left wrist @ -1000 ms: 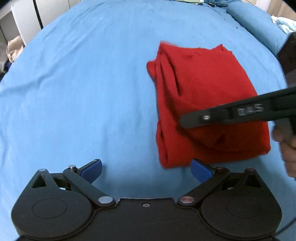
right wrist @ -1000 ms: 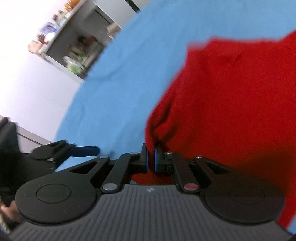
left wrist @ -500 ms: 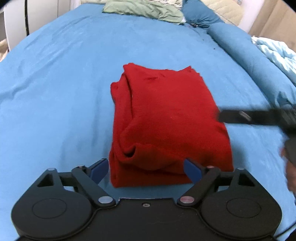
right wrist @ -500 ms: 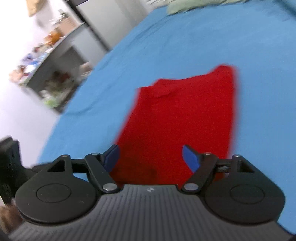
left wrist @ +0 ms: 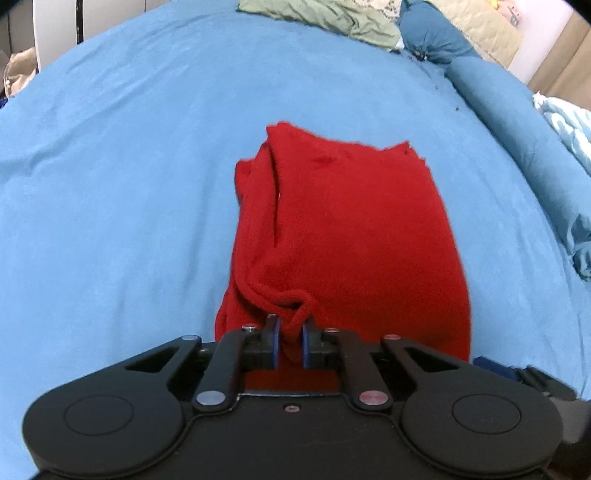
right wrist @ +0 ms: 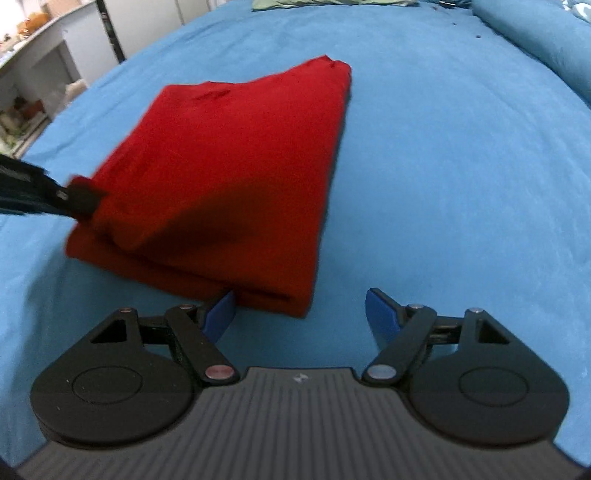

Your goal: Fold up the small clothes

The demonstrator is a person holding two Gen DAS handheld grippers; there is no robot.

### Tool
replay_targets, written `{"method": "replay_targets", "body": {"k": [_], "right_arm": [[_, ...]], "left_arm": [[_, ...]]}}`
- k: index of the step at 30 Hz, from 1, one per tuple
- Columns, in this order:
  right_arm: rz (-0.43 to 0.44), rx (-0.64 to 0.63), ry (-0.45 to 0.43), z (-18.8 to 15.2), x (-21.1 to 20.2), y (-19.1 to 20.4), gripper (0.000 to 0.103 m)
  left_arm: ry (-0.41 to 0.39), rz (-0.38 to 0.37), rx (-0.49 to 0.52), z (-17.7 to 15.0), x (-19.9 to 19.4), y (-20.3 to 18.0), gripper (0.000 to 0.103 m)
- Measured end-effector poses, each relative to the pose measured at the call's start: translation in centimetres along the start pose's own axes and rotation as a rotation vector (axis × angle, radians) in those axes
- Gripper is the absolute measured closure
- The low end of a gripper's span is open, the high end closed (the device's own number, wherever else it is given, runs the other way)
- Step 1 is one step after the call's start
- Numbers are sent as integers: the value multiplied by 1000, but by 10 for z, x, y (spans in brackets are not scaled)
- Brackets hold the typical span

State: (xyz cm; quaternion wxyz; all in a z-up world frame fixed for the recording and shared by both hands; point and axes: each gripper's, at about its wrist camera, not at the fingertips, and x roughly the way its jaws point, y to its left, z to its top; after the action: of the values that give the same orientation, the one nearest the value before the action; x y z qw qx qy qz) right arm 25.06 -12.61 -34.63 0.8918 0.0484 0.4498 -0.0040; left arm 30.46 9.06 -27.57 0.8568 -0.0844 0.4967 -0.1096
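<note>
— 2 views. Left wrist?
— My left gripper point(left wrist: 290, 341) has just closed, pinching the near hem of the folded red garment point(left wrist: 347, 236) on the blue bedsheet point(left wrist: 110, 206).
— Right wrist?
— My right gripper point(right wrist: 301, 314) stands wide, nothing between; the garment's corner lies just beyond its left pad.

The red garment point(left wrist: 351, 236) looks like a soft, fuzzy knit, matt all over, with a rolled hem at its near edge. Under it the blue bedsheet point(left wrist: 129, 184) is a smooth matt cloth with faint creases. The left gripper point(left wrist: 290, 343) is matt black plastic with dull silver and reddish metal rivets and blue rubbery pads point(left wrist: 274, 341). The right gripper point(right wrist: 301, 314) has a ribbed grey plastic body. At the far end lies a crumpled green cloth point(left wrist: 325, 18)
</note>
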Motion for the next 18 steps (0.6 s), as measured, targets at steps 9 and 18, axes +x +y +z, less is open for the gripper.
{"method": "replay_targets", "body": {"k": [9,18], "right_arm": [[-66,33,-65,6,-6,4,12],[-55,16,-67,7,-1,15,12]], "left_arm": [[-64,-10,-62,10,-27,1,92],[-104,-37,-68,15,-40,-2,92]]}}
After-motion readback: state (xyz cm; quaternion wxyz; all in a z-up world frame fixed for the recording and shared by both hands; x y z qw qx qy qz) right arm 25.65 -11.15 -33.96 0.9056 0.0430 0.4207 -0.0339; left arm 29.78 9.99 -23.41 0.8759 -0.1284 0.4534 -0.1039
